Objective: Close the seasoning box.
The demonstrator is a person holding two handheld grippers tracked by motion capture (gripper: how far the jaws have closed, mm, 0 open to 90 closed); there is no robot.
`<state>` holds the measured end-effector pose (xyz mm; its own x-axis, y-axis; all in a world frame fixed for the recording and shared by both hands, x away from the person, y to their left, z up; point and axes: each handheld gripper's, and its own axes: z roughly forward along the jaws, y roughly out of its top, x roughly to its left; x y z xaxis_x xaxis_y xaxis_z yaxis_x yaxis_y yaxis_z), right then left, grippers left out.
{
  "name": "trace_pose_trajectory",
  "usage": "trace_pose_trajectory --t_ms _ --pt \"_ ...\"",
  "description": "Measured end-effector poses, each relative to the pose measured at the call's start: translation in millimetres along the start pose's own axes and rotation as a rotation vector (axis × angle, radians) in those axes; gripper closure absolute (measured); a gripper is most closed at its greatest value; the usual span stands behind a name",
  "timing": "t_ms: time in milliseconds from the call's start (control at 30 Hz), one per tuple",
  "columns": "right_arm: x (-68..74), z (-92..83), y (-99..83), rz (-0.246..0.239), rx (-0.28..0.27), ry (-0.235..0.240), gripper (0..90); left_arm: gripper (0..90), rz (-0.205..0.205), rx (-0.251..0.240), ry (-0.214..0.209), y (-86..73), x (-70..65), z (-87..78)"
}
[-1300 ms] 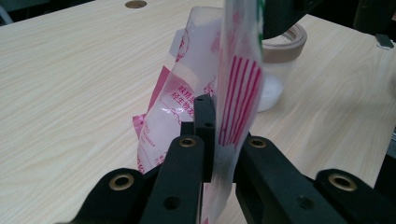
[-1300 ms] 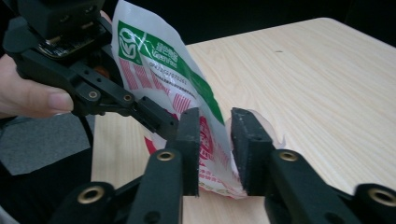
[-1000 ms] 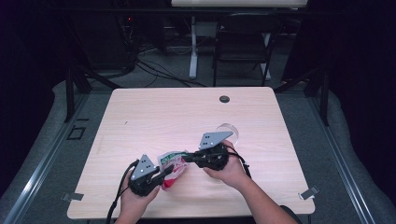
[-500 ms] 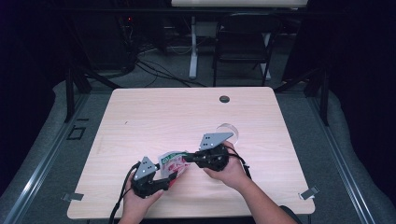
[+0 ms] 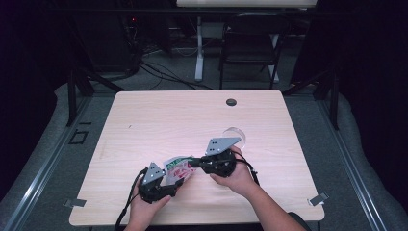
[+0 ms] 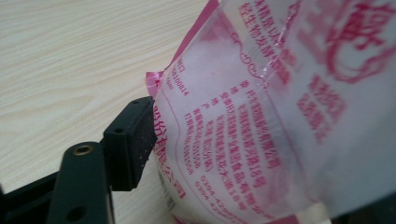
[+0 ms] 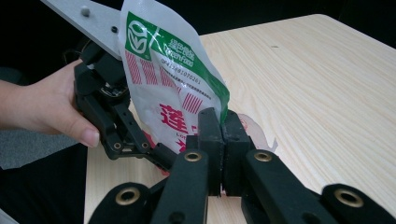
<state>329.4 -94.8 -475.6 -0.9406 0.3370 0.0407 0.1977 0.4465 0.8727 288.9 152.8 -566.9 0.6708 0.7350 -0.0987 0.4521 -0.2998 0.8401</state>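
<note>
Two grippers meet at one printed plastic bag (image 5: 177,167) near the front edge of the wooden table (image 5: 159,120). Right gripper (image 7: 220,128) has its jaws pressed together on the bag's green-topped edge, holding it upright off the wood. Left gripper (image 5: 166,185) sits low just beside the bag's pink lower part; its jaws have just been opening, one pad (image 6: 133,140) at the film, not pinching.
</note>
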Motion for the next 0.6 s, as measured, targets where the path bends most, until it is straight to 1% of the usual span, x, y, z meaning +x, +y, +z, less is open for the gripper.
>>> trace_pose_trajectory --t_ms 100,200,267,300,400,533,600 --pt "-0.3 0.1 -0.5 0.002 -0.003 0.002 89.3 30.6 -0.018 -0.012 -0.006 -2.6 1.4 4.1" --pt "0.0 0.1 -0.8 0.001 -0.005 -0.001 89.1 28.6 -0.019 -0.012 -0.007 -4.0 2.7 8.1" --pt "0.3 0.1 -1.0 0.001 -0.004 -0.001 88.9 28.6 -0.032 0.017 -0.018 -5.6 3.3 12.9" --pt "0.8 0.0 -1.2 0.003 -0.004 -0.003 88.8 28.6 -0.032 0.029 -0.020 -6.0 3.5 14.5" --pt "1.6 -0.2 -1.8 0.004 -0.004 -0.005 88.5 28.3 -0.009 0.056 -0.008 -7.3 2.6 20.9" --pt "2.3 -1.1 -3.1 0.004 -0.005 -0.012 88.3 28.0 -0.002 0.084 0.003 -6.1 0.3 25.9" --pt "2.6 -1.7 -3.8 0.003 0.001 -0.018 88.0 28.1 -0.002 0.102 -0.001 -5.3 0.5 27.2"
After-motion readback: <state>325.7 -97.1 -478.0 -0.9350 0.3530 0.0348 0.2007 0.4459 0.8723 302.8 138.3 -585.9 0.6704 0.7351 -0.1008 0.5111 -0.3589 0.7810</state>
